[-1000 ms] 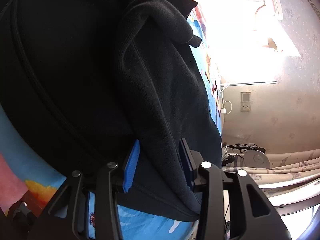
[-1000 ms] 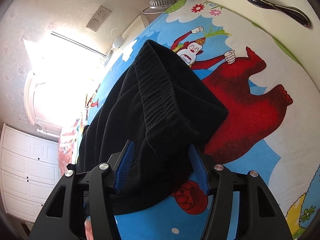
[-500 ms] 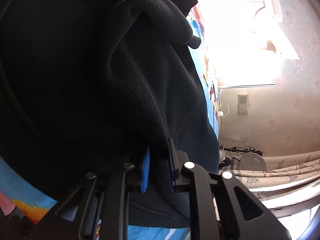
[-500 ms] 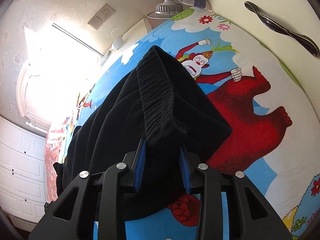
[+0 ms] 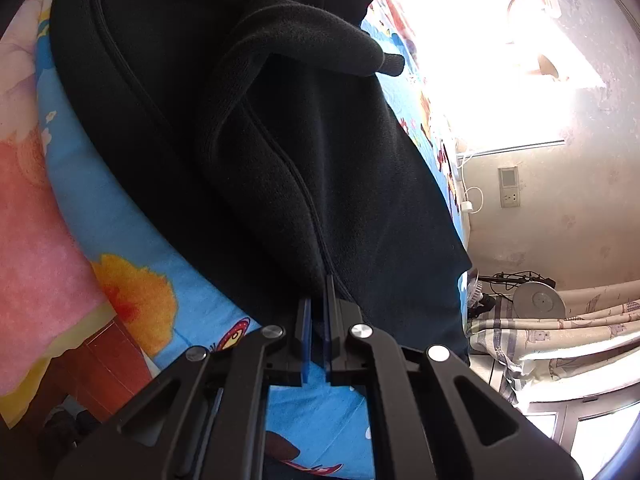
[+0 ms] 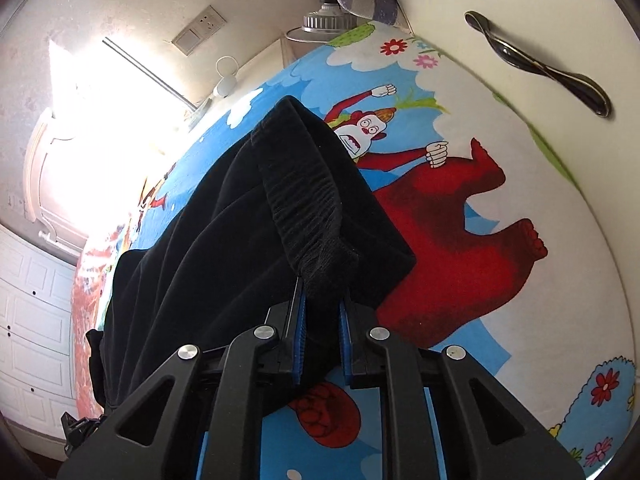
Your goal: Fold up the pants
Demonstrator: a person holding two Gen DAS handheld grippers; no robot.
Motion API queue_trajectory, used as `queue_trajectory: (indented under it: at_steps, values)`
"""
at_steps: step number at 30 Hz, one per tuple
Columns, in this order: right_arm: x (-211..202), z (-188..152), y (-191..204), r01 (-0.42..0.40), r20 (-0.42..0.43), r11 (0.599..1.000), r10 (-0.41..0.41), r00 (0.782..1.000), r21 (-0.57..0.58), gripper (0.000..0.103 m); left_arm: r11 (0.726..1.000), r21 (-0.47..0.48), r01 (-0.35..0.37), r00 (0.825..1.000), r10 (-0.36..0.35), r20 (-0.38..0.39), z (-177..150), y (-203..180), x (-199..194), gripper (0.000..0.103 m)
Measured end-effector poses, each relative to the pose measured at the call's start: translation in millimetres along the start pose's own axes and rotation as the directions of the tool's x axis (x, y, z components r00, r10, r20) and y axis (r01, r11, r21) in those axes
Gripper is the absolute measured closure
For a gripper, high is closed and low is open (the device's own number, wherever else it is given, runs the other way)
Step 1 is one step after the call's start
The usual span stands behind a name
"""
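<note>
Bright cartoon bedding (image 5: 120, 216) fills the left wrist view, where the black pants (image 5: 248, 128) lie heaped and the left gripper (image 5: 317, 292) is clamped on a seamed fold at their near edge. Across the right wrist view, the right gripper (image 6: 322, 300) pinches the ribbed waistband (image 6: 304, 208), bunched near a red bear print (image 6: 460, 248).

One pair of black pants (image 6: 248, 240), two hand-held grippers, left (image 5: 317, 300) and right (image 6: 322, 304), one cartoon bedspread (image 6: 460, 248) beneath them.
</note>
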State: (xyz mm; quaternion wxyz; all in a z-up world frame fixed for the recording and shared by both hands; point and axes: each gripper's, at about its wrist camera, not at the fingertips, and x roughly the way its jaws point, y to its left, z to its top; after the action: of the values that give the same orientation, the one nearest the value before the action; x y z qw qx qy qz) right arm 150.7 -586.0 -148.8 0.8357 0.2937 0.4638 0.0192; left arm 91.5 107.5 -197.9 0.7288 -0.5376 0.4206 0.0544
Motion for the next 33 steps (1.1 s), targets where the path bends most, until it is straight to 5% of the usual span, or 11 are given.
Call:
queue_trajectory:
  at_steps: [5, 10, 13, 16, 19, 21, 24, 27, 29, 30, 33]
  values:
    - [-21.1, -0.5, 15.7, 0.021, 0.038, 0.997, -0.019, 0.999, -0.068, 0.089, 0.998, 0.066, -0.023, 0.999, 0.020, 0.048, -10.2, -15.7, -25.6, 0.099]
    - [4.2, -8.0, -1.6, 0.079, -0.002, 0.995, -0.080, 0.997, -0.057, 0.089, 0.999, -0.002, -0.043, 0.999, 0.043, -0.033, -13.5, 20.0, 0.4, 0.097]
    - [3.2, -8.0, 3.3, 0.129, 0.007, 0.986, -0.129, 0.992, -0.102, 0.088, 0.995, 0.056, -0.084, 0.996, 0.085, -0.018, -8.9, 11.0, -10.5, 0.074]
    - [2.4, -10.7, 5.6, 0.171, 0.031, 0.978, -0.169, 0.985, -0.115, 0.088, 0.945, 0.216, -0.247, 0.964, 0.218, 0.150, -1.1, -15.1, -40.2, 0.064]
    - [-0.9, -15.3, 9.4, 0.254, 0.071, 0.960, -0.247, 0.967, -0.121, 0.071, 0.796, 0.395, -0.459, 0.878, 0.339, 0.337, 11.3, -48.8, -50.3, 0.038]
    - [-5.8, -17.4, 13.1, 0.303, 0.102, 0.944, -0.292, 0.951, -0.128, 0.059, 0.638, 0.468, -0.612, 0.785, 0.416, 0.459, 24.2, -70.1, -39.7, 0.038]
    - [-20.7, -20.5, 22.6, 0.406, 0.200, 0.904, -0.376, 0.905, -0.136, 0.049, 0.403, 0.575, -0.713, 0.700, 0.461, 0.545, 41.4, -97.3, 7.6, 0.037]
    - [-27.5, -19.1, 32.3, 0.411, 0.250, 0.899, -0.367, 0.896, -0.151, 0.045, 0.162, 0.642, -0.749, 0.613, 0.538, 0.579, 56.8, -108.0, 69.3, 0.035]
    - [-21.1, -18.4, 42.9, 0.373, 0.231, 0.908, -0.328, 0.916, -0.190, 0.042, 0.098, 0.632, -0.769, 0.565, 0.566, 0.600, 72.0, -104.9, 90.6, 0.073]
    - [-17.1, -19.1, 49.2, 0.360, 0.221, 0.909, -0.315, 0.923, -0.211, 0.041, 0.145, 0.609, -0.780, 0.566, 0.579, 0.587, 83.0, -102.6, 83.8, 0.087]
    - [-3.2, -24.2, 68.4, 0.331, 0.205, 0.894, -0.278, 0.939, -0.303, 0.032, 0.529, 0.463, -0.711, 0.699, 0.459, 0.548, 103.8, -86.6, -1.1, 0.090]
